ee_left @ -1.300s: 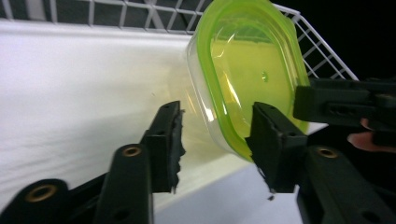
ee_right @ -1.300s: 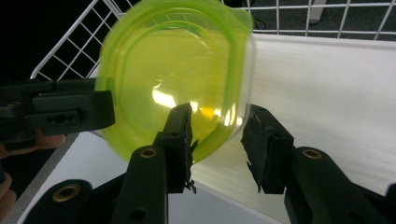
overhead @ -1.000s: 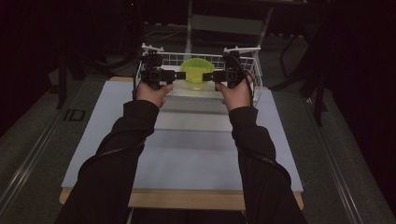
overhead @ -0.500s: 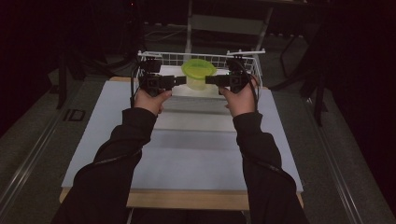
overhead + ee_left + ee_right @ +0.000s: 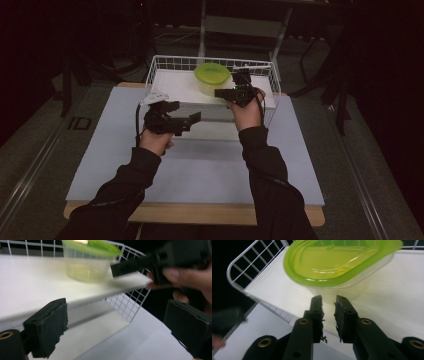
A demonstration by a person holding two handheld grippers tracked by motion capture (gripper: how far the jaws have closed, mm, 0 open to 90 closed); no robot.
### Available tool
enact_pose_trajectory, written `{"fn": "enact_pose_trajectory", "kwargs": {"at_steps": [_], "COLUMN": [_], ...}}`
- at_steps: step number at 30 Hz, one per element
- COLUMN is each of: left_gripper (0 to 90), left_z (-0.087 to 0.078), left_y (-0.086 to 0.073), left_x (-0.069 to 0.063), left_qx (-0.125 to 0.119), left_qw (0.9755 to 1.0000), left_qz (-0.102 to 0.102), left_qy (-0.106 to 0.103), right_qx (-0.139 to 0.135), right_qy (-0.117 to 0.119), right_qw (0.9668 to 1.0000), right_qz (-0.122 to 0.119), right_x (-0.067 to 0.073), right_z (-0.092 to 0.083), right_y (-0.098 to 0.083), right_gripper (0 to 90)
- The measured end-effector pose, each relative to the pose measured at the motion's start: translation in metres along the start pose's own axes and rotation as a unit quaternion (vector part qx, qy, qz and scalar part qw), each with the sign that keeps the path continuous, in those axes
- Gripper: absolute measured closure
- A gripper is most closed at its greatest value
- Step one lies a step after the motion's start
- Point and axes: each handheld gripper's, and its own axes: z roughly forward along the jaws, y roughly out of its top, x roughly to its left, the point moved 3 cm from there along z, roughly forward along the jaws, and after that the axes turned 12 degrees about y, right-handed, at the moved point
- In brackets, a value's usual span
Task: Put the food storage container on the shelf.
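A clear tub with a lime-green lid (image 5: 212, 75) stands on a white board (image 5: 175, 87) laid across a white wire basket (image 5: 161, 64). My right gripper (image 5: 221, 93) hovers just in front of the tub (image 5: 337, 262). Its jaws (image 5: 328, 300) have just been closing and stand almost together, nothing between them. My left gripper (image 5: 193, 120) hangs lower, in front of the basket and apart from the tub (image 5: 86, 267). Its jaws (image 5: 117, 327) have just been opening and are wide apart, empty. The right gripper (image 5: 152, 263) is blurred in the left gripper view.
The basket sits at the far edge of a pale mat (image 5: 200, 170) on a wooden table (image 5: 200, 214). Basket wires (image 5: 125, 305) rise around the board's edge. Dark floor and stand legs surround the table.
Both grippers flanked the tub before. The left gripper has drawn back toward the near left and sunk, its jaws opening. The right gripper stayed by the tub and closed its jaws.
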Motion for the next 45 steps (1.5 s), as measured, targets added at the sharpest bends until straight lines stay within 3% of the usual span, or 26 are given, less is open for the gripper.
{"fn": "enact_pose_trajectory", "kwargs": {"at_steps": [9, 12, 14, 18, 21, 32, 34, 38, 45], "left_gripper": [4.6, 4.6, 4.6, 4.6, 4.6, 4.6, 4.6, 4.6, 4.6], "left_z": [-0.004, -0.004, -0.004, -0.004, -0.003, -0.006, -0.006, -0.006, -0.009], "left_y": [-0.022, -0.024, -0.025, -0.029, -0.031, -0.033, -0.034, -0.035, -0.039], "left_x": [0.002, 0.002, 0.002, 0.001, 0.0, 0.001, 0.002, 0.005, 0.002], "left_qx": [0.008, 0.005, 0.005, 0.007, 0.009, 0.012, 0.011, 0.011, 0.005], "left_qw": [0.9999, 0.9999, 0.9999, 0.9999, 0.9998, 0.9997, 0.9997, 0.9997, 0.9994], "left_qz": [-0.001, 0.004, 0.007, 0.009, 0.012, 0.016, 0.017, 0.015, 0.017], "left_qy": [-0.012, -0.011, -0.011, -0.012, -0.012, -0.016, -0.016, -0.015, -0.029], "right_qx": [-0.026, -0.025, -0.015, -0.01, -0.013, -0.027, -0.031, -0.022, -0.01], "right_qy": [-0.043, -0.032, -0.012, -0.003, 0.003, -0.041, -0.036, -0.028, -0.006], "right_qw": [0.9986, 0.9988, 0.9995, 0.9999, 0.9998, 0.9984, 0.9984, 0.9991, 0.9997], "right_qz": [0.017, 0.025, 0.026, 0.011, 0.017, 0.027, 0.031, 0.024, -0.021], "right_x": [-0.018, -0.02, -0.017, -0.008, -0.007, -0.026, -0.027, -0.025, -0.011], "right_z": [-0.006, -0.007, -0.005, -0.001, 0.001, 0.0, -0.002, -0.004, -0.014], "right_y": [0.002, 0.0, -0.002, -0.005, -0.003, 0.007, 0.006, -0.002, -0.017], "right_gripper": [67.6, 68.0, 67.6, 68.9, 71.0, 64.4, 64.4, 61.6, 50.6]}}
